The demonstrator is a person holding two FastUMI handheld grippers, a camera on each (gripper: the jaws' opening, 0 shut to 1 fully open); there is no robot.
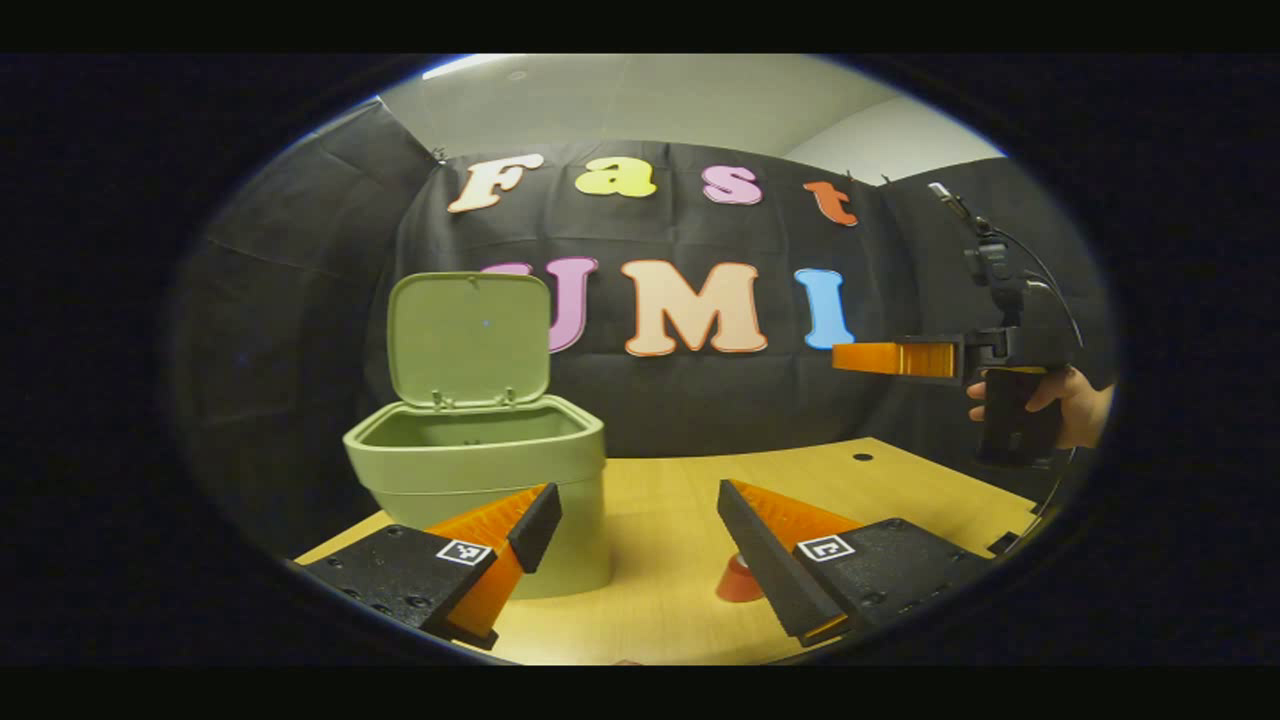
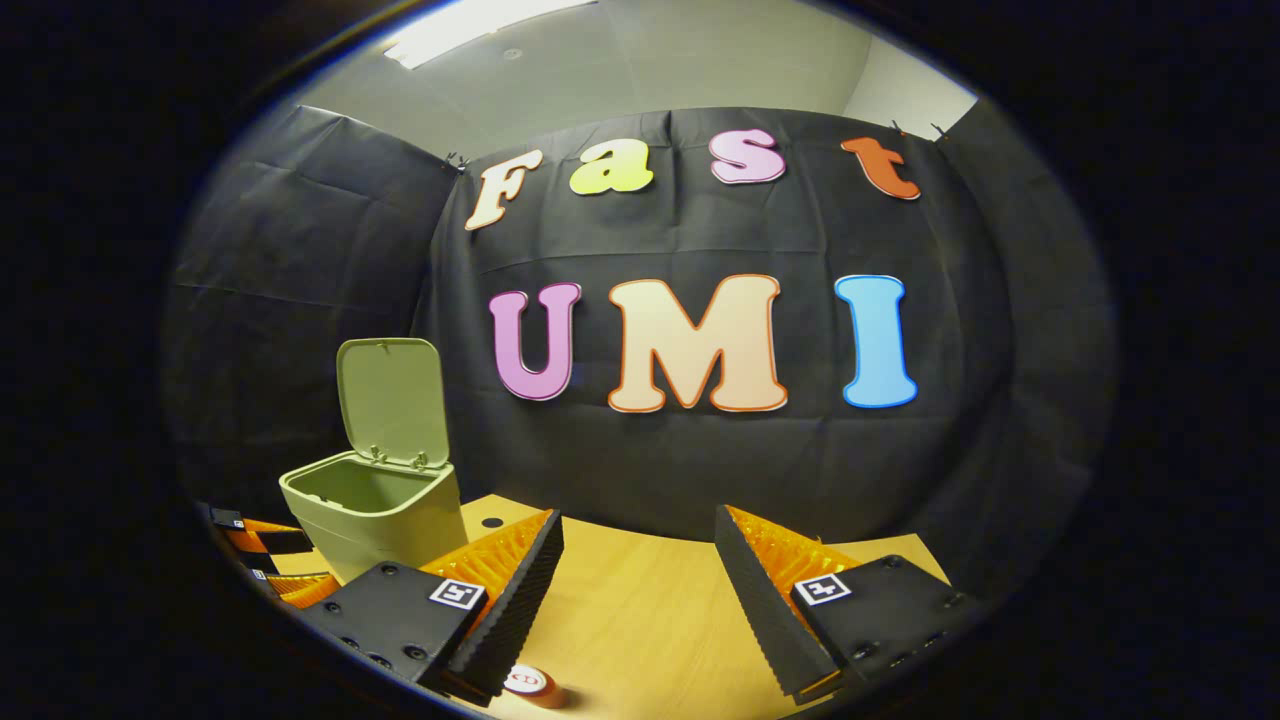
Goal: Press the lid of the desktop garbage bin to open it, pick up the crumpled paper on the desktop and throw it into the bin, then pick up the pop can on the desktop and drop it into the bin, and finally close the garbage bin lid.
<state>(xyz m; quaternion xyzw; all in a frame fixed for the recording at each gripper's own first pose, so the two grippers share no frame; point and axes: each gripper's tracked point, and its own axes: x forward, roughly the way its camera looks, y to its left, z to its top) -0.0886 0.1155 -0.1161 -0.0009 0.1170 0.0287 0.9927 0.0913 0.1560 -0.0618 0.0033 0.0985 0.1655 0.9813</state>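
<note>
Both grippers [image 1: 640,520] [image 2: 640,550] spread wide, holding nothing, over wooden table [image 1: 680,590], red can [image 1: 740,580], green bin [image 1: 480,470] lid raised.

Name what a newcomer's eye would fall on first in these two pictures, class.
First comes the green bin at the table's left, its lid standing open. Next, the red pop can lying between the open left gripper fingers, and the right gripper raised high at right.
</note>
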